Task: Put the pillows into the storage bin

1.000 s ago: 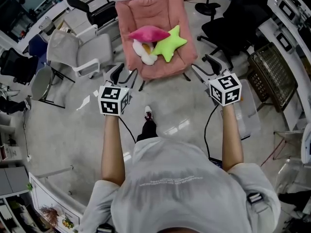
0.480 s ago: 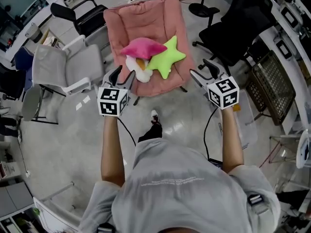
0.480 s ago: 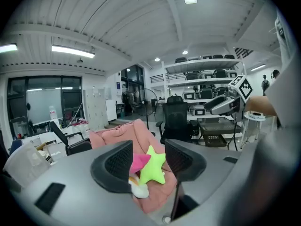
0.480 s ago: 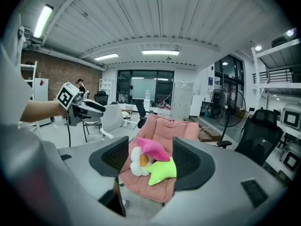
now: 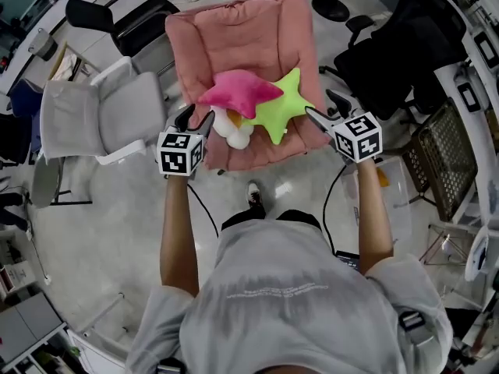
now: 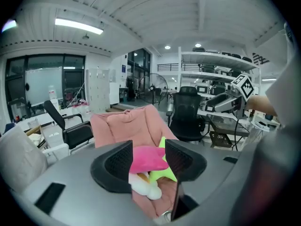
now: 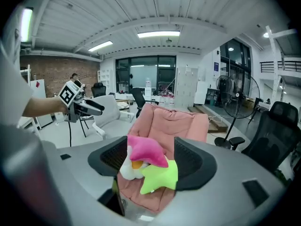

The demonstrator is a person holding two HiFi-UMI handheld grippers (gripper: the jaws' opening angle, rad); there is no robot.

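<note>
Step in hand: approach to the first pick. No pillow is lifted yet.

Pillows: three lie in a heap on the seat of the pink chair (image 5: 234, 37), straight ahead of the person. The pink pillow (image 5: 240, 93) is on top, the green star pillow (image 5: 284, 111) is to its right, and the white pillow (image 5: 231, 128) is at the near left, partly under the pink one.

Left gripper (image 5: 196, 118): jaws apart, nothing between the pads. It hovers near the left front edge of the seat, close to the white pillow.

Right gripper (image 5: 323, 106): jaws opening, nothing between them. It is just right of the green star's near arm and not touching it.

Storage bin (image 5: 401, 193): a clear tub on the floor at the near right, beside the right forearm. I take this to be the target.

Next move, as I judge it: push both grippers forward into the heap, close on soft fabric, lift, then swing near-right and down over the tub. The top pillow may slide off when the lower ones are pulled.
</note>
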